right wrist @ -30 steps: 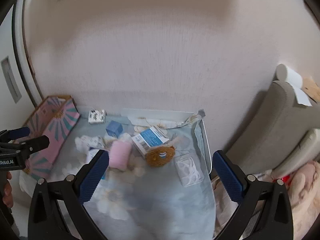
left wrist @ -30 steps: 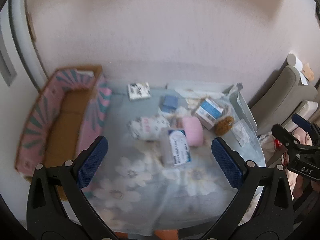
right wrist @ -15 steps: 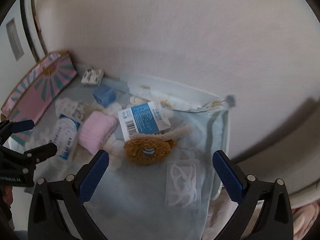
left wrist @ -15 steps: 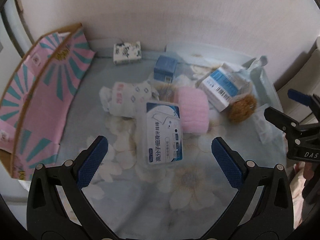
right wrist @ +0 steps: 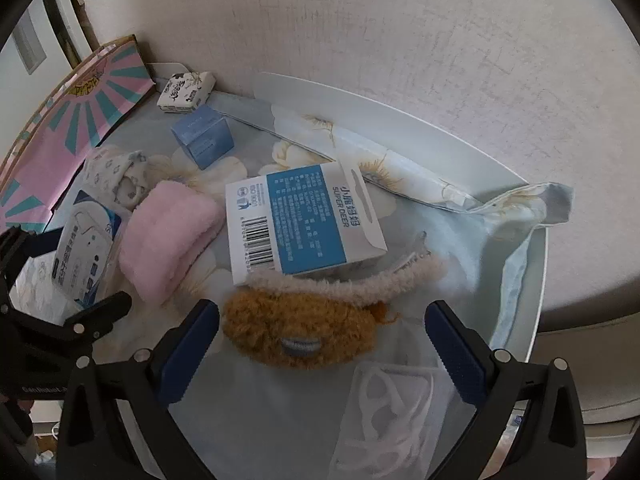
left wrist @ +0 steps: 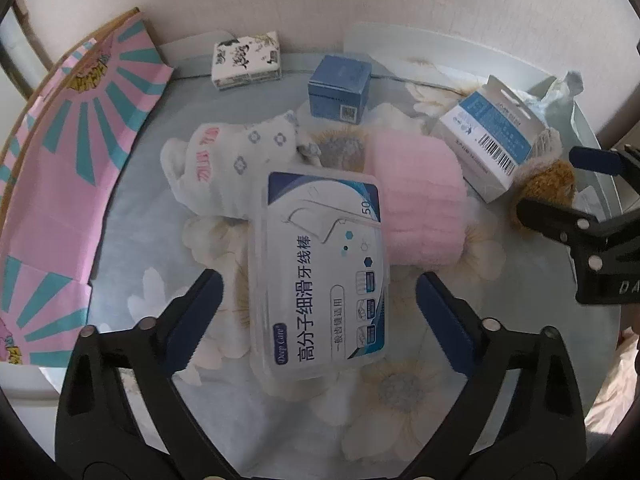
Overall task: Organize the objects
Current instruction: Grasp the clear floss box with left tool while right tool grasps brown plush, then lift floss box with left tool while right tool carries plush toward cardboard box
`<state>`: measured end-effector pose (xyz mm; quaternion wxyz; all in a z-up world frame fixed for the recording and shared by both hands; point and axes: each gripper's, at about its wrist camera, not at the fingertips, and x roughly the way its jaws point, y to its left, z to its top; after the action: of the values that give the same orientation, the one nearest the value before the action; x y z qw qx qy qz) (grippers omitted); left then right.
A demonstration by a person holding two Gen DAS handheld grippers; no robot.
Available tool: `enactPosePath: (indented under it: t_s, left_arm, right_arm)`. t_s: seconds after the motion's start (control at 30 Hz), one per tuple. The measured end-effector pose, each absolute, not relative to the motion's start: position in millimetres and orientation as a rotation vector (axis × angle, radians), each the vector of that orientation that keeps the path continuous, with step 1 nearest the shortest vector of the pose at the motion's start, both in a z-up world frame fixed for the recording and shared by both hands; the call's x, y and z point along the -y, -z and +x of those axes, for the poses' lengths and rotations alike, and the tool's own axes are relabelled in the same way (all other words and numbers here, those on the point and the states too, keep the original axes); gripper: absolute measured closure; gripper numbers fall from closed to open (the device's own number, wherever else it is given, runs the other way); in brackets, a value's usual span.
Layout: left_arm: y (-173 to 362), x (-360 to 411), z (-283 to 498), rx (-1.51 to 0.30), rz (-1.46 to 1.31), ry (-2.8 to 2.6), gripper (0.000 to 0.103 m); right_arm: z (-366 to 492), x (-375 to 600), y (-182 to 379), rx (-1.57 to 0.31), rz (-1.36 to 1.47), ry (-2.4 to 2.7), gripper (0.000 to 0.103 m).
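My left gripper point(left wrist: 318, 318) is open, its jaws on either side of the near end of a clear floss-pick box point(left wrist: 320, 268) that lies on the floral cloth; whether they touch it I cannot tell. Beside the box lie a pink rolled towel point(left wrist: 416, 204) and a white patterned pack point(left wrist: 236, 164). My right gripper point(right wrist: 322, 344) is open over a brown fuzzy hair clip point(right wrist: 300, 340). Behind the clip lies a blue-and-white carton point(right wrist: 304, 220). The towel point(right wrist: 168, 240) and floss box point(right wrist: 86, 248) also show in the right wrist view.
A pink-and-teal cardboard box point(left wrist: 68, 152) stands at the left. A small blue cube box point(left wrist: 340, 88) and a tissue pack point(left wrist: 246, 60) sit near the wall. A clear packet of floss picks point(right wrist: 388, 420) lies near the right table edge. A white tray rim point(right wrist: 400, 116) curves behind.
Both grippers have moved down and forward towards the table. The left now straddles the floss box and the right is over the brown clip. Both stay open.
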<state>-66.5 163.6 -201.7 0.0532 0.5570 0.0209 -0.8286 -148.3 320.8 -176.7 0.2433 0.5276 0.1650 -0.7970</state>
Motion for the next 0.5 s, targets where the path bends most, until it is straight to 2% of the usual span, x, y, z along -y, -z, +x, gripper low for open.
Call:
enactPosePath:
  t_s: [0.07, 0.13, 0.33, 0.5]
  left_arm:
    - [204.6, -163.3, -67.1, -0.074, 1.711, 2.515, 0.027]
    - [207.8, -162.4, -67.8, -0.087, 1.732, 2.509, 0.042]
    - [209.7, -159.4, -66.6, -0.106, 1.734, 2.521, 0.043]
    - [203.2, -158.6, -62.0, -0.11, 1.714, 2.534, 0.043]
  right_arm:
    - [-149.8, -320.3, 177.5, -0.45, 1.448, 2.159, 0.011]
    - [-149.8, -320.1, 178.5, -0.457, 1.458, 2.144, 0.028]
    - [-148.4, -320.8, 179.3, -0.449, 1.48, 2.108, 0.041]
    - [-142.8, -326.2, 172.2, -0.434, 1.472, 2.125, 0.045]
